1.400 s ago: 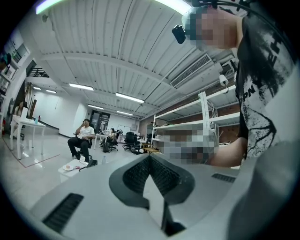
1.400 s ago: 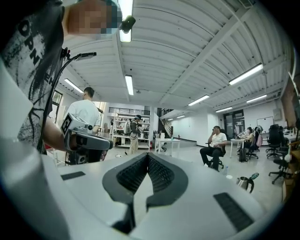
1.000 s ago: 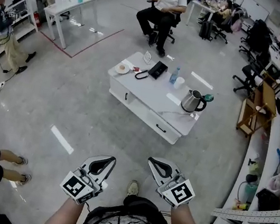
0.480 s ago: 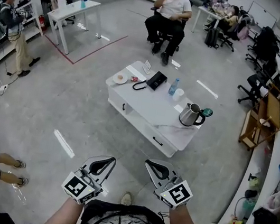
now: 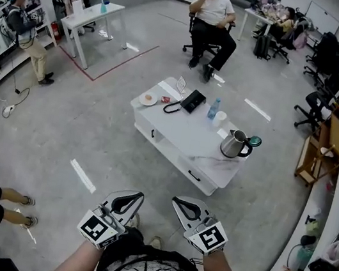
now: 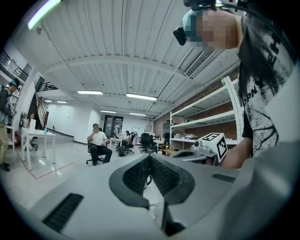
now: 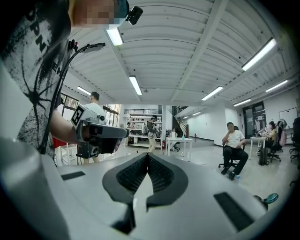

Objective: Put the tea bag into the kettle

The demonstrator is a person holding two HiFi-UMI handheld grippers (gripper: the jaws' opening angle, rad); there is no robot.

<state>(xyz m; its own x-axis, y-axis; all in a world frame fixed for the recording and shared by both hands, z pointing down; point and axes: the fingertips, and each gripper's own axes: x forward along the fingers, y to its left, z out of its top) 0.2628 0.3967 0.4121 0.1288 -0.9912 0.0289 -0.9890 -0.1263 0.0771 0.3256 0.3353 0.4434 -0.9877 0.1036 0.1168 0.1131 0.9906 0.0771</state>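
Facing the kettle (image 5: 233,144) on the table (image 5: 182,131).
I'm holding left gripper (image 5: 135,196) and right gripper (image 5: 178,202) closed, both empty.

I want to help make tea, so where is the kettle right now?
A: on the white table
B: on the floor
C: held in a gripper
A: the silver kettle stands on the white table, near its right end in the head view.
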